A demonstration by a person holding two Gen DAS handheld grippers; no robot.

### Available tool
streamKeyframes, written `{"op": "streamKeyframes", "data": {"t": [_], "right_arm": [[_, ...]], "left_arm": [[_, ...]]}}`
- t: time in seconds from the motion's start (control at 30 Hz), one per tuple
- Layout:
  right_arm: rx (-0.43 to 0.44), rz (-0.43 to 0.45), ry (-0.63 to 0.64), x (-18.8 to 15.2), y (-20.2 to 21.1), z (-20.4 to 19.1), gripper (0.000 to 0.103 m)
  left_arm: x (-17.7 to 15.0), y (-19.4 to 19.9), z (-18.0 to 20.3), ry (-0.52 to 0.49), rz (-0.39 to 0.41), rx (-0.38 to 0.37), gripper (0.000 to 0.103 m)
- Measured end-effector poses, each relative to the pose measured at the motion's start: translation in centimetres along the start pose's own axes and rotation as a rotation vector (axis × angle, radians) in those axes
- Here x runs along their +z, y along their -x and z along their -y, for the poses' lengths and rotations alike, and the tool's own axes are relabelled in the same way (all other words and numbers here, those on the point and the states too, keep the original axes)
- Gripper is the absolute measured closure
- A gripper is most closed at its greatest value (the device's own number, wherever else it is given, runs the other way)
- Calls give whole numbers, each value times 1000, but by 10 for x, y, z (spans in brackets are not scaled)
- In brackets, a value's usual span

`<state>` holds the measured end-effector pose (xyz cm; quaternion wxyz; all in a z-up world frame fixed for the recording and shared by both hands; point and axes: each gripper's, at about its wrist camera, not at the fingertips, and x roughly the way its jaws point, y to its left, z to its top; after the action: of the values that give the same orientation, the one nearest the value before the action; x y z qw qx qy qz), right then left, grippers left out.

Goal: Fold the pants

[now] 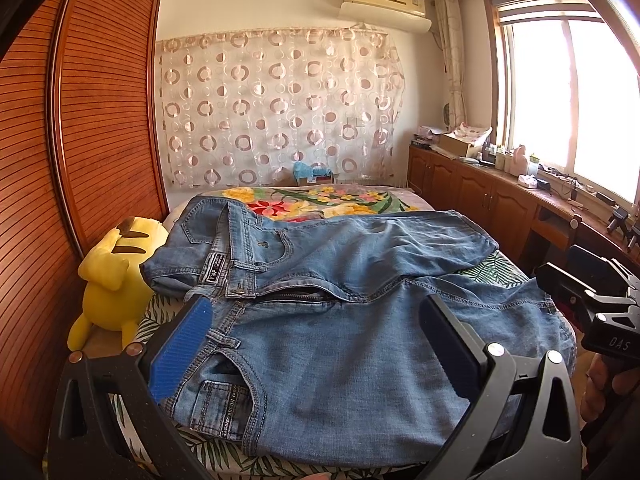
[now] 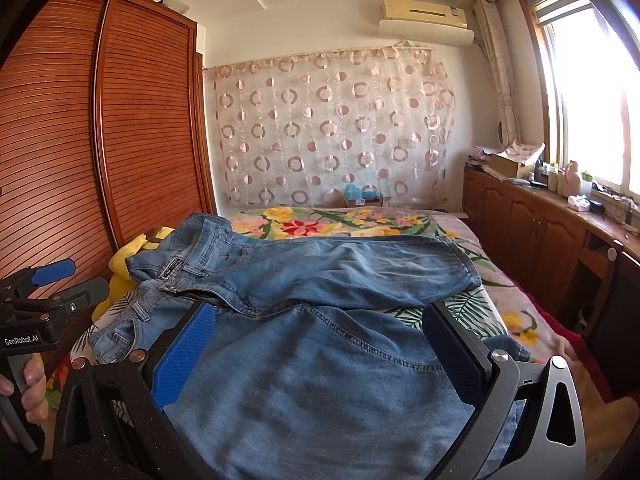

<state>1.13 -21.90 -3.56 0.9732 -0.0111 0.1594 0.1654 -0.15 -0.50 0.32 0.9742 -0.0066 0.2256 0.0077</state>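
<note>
- The jeans point(image 1: 320, 280) lie spread across the floral bed point(image 2: 472, 308), waistband toward the yellow plush toy point(image 1: 108, 280).
- Your left gripper point(image 1: 316, 344) hovers with fingers spread wide over the waistband and pocket, holding nothing.
- Your right gripper point(image 2: 320, 356) is spread wide over the near leg, empty.

One pair of jeans point(image 1: 320, 280) and one yellow plush toy point(image 1: 116, 276) are lying on one bed point(image 1: 340, 200); two tongs point(image 1: 316, 344) point(image 2: 320, 356) are hovering.
</note>
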Motion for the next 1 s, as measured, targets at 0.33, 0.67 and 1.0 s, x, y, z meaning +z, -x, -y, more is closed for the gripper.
{"op": "streamKeyframes", "data": {"t": [0.33,0.67,1.0], "right_arm": [[-1,-1,-2,0,0,1,0],[-1,1,-5,0,0,2,0],[-1,2,-4,0,0,1,0]], "left_arm": [[0,2,0,2,1,-1,0],[1,0,1,3,3,-3,0],[1,0,1,3,3,-3,0]]}}
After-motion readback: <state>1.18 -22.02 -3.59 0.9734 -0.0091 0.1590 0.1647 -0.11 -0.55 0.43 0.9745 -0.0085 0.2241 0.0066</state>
